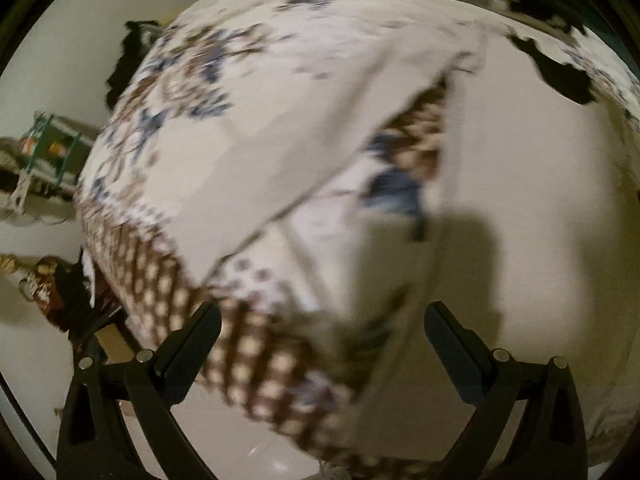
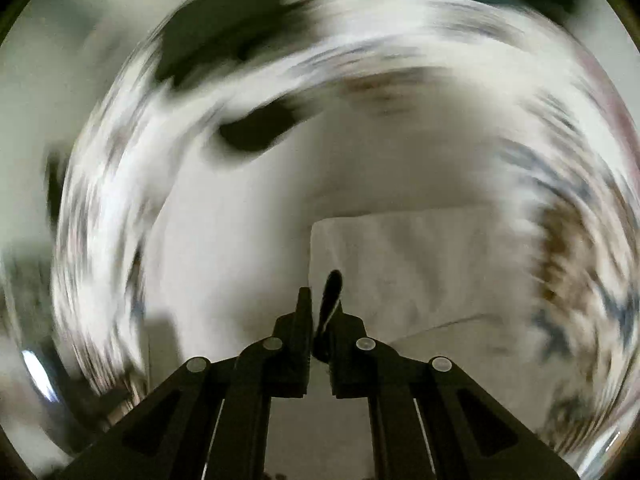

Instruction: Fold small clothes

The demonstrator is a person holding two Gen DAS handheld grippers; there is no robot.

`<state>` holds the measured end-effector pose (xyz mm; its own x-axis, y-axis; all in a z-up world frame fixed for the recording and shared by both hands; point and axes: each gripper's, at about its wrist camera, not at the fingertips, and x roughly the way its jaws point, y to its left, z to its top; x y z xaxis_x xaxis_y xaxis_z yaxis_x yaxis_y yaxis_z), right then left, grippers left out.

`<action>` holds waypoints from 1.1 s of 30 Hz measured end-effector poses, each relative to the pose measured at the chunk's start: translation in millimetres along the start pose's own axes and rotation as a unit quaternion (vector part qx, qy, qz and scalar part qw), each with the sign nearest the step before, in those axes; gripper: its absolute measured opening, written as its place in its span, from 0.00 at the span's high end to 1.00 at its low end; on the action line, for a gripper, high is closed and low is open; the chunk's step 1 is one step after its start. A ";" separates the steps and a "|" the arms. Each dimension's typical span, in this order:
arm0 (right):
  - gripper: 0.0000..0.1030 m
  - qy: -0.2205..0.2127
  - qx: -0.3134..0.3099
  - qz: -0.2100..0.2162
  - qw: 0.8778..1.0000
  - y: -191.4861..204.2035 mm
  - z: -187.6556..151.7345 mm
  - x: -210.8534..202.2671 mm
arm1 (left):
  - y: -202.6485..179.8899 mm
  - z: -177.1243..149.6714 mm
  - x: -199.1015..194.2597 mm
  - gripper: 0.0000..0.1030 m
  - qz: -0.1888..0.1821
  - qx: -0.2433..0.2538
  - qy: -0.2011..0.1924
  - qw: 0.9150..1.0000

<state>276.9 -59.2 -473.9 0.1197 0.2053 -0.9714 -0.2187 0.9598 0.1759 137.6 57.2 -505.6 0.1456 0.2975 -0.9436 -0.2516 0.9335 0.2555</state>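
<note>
My left fingers (image 1: 322, 322) stand wide apart with nothing between them, pointing steeply down over the bed (image 1: 192, 92), which wears a white cover printed with blue and brown flowers and a brown dotted border. A pale, plain cloth (image 1: 288, 140) lies across that cover, one edge running diagonally from the upper right of the bed down toward the border at its near left edge. A second pale fold (image 1: 520, 200) fills the right side, and the patterned cover shows in the gap between the two. A black piece of clothing (image 1: 560, 72) lies toward the far right corner of the bed, and another dark one (image 1: 128, 60) sits at the far left edge.

My right fingers (image 2: 320, 308) are closed together on a thin dark strip (image 2: 332, 292) that sticks up between them. Just beyond them lies a white cloth (image 2: 420, 264) with a straight edge and a square corner. Everything around it is smeared by motion blur, so I cannot tell where on the bed it rests.
</note>
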 end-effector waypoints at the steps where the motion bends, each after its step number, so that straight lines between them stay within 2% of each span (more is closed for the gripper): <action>1: 0.94 0.014 -0.058 -0.005 0.998 44.5 -7.7 18.5 | 11.5 -3.3 2.3 0.00 0.008 -0.006 0.002 1.000; 3: 0.94 0.034 -0.157 -0.024 0.987 114.4 -34.2 46.0 | 32.0 -11.1 7.0 0.00 0.024 -0.020 0.007 1.000; 4: 0.94 0.040 -0.216 -0.036 0.975 153.2 -52.5 59.7 | 44.4 -16.0 10.0 0.00 0.033 -0.029 0.010 0.999; 7: 0.94 0.058 -0.281 -0.048 0.957 199.8 -95.5 74.7 | 71.2 -28.0 16.4 0.00 0.047 -0.054 0.018 0.997; 10: 0.94 0.082 -0.297 -0.050 0.950 214.3 -117.2 87.8 | 87.8 -37.1 22.9 0.00 0.054 -0.072 0.025 0.996; 15: 0.93 0.105 -0.306 -0.063 0.944 221.4 -131.7 107.9 | 104.3 -46.5 29.4 0.00 0.054 -0.093 0.031 0.994; 17: 0.91 0.137 -0.274 -0.026 0.952 210.1 -126.8 117.9 | 112.6 -46.6 32.9 0.00 0.045 -0.109 0.036 0.992; 19: 0.85 0.187 -0.223 0.053 0.955 190.5 -120.0 120.5 | 127.8 -43.5 38.1 0.00 0.016 -0.138 0.039 0.990; 21: 0.45 0.204 -0.160 0.106 0.960 162.8 -108.2 115.6 | 143.2 -38.5 44.4 0.00 -0.017 -0.176 0.041 0.983; 22: 0.40 0.197 -0.128 0.119 0.965 147.2 -101.9 110.4 | 153.2 -35.4 49.8 0.00 -0.043 -0.205 0.043 0.977; 23: 0.39 0.189 -0.109 0.121 0.968 135.5 -98.6 106.8 | 163.0 -32.8 56.4 0.00 -0.077 -0.237 0.047 0.967; 24: 0.39 0.181 -0.087 0.117 0.973 118.5 -92.7 102.4 | 173.0 -30.5 64.0 0.02 -0.117 -0.272 0.048 0.954; 26: 0.39 0.154 -0.050 0.081 0.983 86.8 -83.5 95.2 | 187.9 -25.4 83.7 0.02 -0.193 -0.331 0.044 0.923; 27: 0.39 0.143 -0.035 0.065 0.987 71.9 -82.1 92.1 | 191.8 -21.4 99.5 0.02 -0.215 -0.355 0.055 0.908; 29: 0.39 0.133 -0.002 0.045 0.990 45.7 -80.7 89.1 | 193.8 -15.3 121.3 0.04 -0.238 -0.381 0.066 0.891; 30: 0.39 0.131 0.018 0.039 0.991 33.0 -77.0 87.1 | 192.8 -10.6 132.2 0.10 -0.228 -0.392 0.071 0.888; 31: 0.39 0.130 0.032 0.036 0.990 19.4 -67.6 84.4 | 191.0 -7.6 135.1 0.16 -0.218 -0.395 0.068 0.890; 32: 0.39 0.130 0.048 0.031 0.990 7.0 -68.6 83.5 | 187.1 -3.0 133.2 0.26 -0.194 -0.389 0.056 0.899; 33: 0.39 0.131 0.056 0.025 0.989 4.1 -73.2 79.4 | 181.6 2.3 128.2 0.48 -0.162 -0.370 0.043 0.914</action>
<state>214.7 -53.0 -562.0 -0.1474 0.2104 -0.9664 -0.1078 0.9679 0.2272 112.7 265.3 -579.7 0.2587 -0.0165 -0.9658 -0.7913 0.5698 -0.2217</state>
